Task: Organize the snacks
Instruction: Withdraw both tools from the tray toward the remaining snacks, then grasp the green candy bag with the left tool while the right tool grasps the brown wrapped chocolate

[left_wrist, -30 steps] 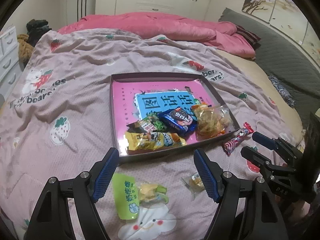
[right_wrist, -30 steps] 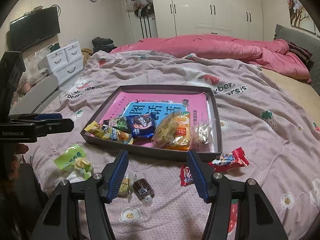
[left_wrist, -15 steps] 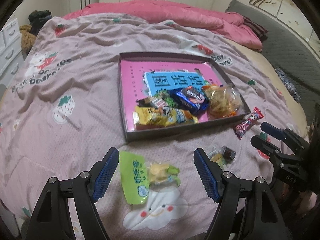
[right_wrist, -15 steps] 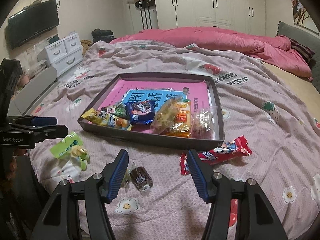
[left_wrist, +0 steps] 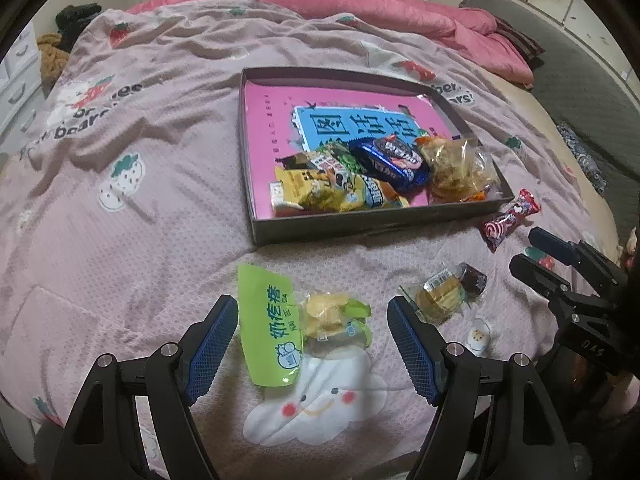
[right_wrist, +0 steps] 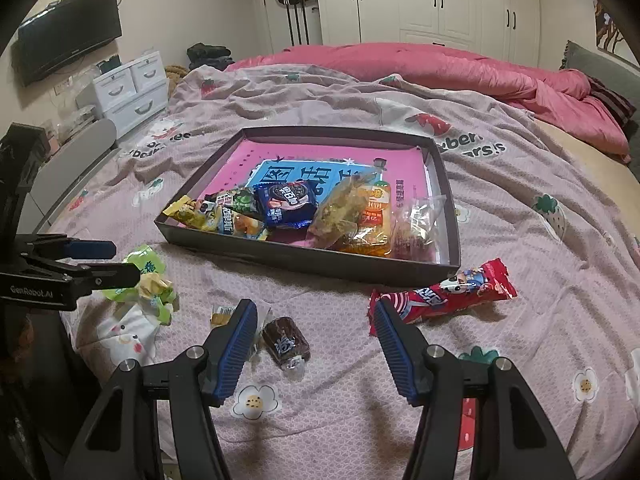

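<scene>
Your tray [left_wrist: 360, 226] sits mid-bed [left_wrist: 140, 200], half filled with snacks. Your left claw [left_wrist: 312, 346] hangs wide open, empty, over the green packet [left_wrist: 268, 328], whose long axis runs toward the tray. Your right claw [right_wrist: 312, 344], partly open and empty, frames the small brown sweet [right_wrist: 286, 344].

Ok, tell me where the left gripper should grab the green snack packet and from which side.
Come from above with the open left gripper, which already straddles the green snack packet. Close across the bulging clear end that holds the yellow pieces. The printed green part lies flat on the bedspread and probably gives the fingers less to catch.
</scene>
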Demonstrator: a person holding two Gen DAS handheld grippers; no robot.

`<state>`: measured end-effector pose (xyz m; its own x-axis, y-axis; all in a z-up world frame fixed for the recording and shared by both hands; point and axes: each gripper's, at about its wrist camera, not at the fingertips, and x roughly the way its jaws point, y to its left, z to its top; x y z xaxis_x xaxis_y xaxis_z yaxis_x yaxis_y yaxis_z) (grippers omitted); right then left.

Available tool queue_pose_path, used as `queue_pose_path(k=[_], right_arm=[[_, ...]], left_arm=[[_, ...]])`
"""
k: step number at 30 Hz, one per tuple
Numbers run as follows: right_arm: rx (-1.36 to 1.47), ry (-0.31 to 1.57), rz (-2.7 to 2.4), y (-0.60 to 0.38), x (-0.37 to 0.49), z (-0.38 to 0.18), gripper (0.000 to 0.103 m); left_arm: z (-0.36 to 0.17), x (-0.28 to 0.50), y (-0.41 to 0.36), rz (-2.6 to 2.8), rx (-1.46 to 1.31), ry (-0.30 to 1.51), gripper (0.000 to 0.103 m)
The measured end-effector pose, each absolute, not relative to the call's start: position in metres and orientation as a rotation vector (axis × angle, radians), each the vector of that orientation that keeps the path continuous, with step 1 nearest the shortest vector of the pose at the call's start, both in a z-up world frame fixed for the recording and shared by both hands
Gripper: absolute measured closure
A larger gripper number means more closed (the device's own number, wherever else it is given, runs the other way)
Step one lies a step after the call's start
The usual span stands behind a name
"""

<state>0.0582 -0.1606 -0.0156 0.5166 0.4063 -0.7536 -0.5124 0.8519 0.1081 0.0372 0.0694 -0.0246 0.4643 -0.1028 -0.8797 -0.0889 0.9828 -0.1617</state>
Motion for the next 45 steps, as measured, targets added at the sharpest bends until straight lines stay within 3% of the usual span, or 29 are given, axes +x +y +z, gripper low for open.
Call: queue_pose_path(k=[45], right_arm=[[-0.297, 0.968, 0.599, -0.139, 0.063, -0.064, 0.044]], left_arm=[[-0.072, 0.058, 0.056, 0.032, -0.205, 1.179, 0.024]])
